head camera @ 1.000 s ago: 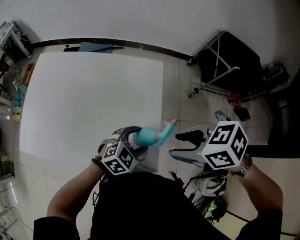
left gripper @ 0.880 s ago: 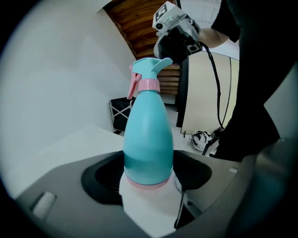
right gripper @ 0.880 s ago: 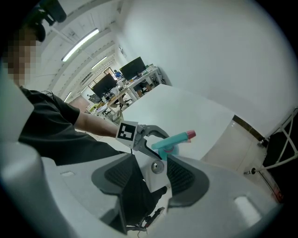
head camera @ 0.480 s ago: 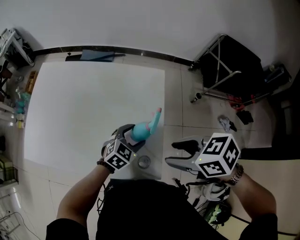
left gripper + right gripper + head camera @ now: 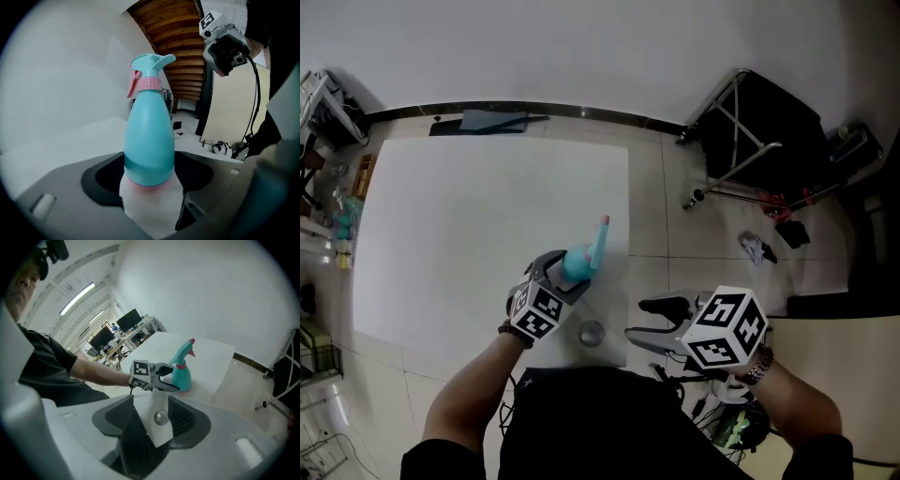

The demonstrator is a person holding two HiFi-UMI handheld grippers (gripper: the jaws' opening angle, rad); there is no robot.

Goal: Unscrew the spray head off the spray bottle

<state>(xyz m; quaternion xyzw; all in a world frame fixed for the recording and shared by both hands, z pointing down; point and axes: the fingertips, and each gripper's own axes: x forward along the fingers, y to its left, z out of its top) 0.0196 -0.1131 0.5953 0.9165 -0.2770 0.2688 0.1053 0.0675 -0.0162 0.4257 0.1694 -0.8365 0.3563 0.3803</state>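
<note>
A teal spray bottle point(image 5: 578, 264) with a pink collar and trigger point(image 5: 602, 225) stands upright near the right edge of the white table point(image 5: 469, 216). My left gripper point(image 5: 570, 270) is shut on its lower body. In the left gripper view the bottle point(image 5: 149, 136) rises from between the jaws, with the spray head point(image 5: 149, 70) at the top. My right gripper point(image 5: 637, 321) hangs to the right, beyond the table's edge, open with nothing in it. In the right gripper view the bottle point(image 5: 182, 370) and the left gripper point(image 5: 161, 378) lie ahead of the open jaws.
A small round metal thing point(image 5: 591, 332) lies on the table's near right corner. On the tiled floor to the right stand a black folding frame point(image 5: 750, 141) and scattered clutter point(image 5: 755, 248). Shelves with small items point(image 5: 323, 216) line the left side.
The left gripper has swung the bottle from pointing right to upright and brought it down and left over the table. The right gripper has sunk a little.
</note>
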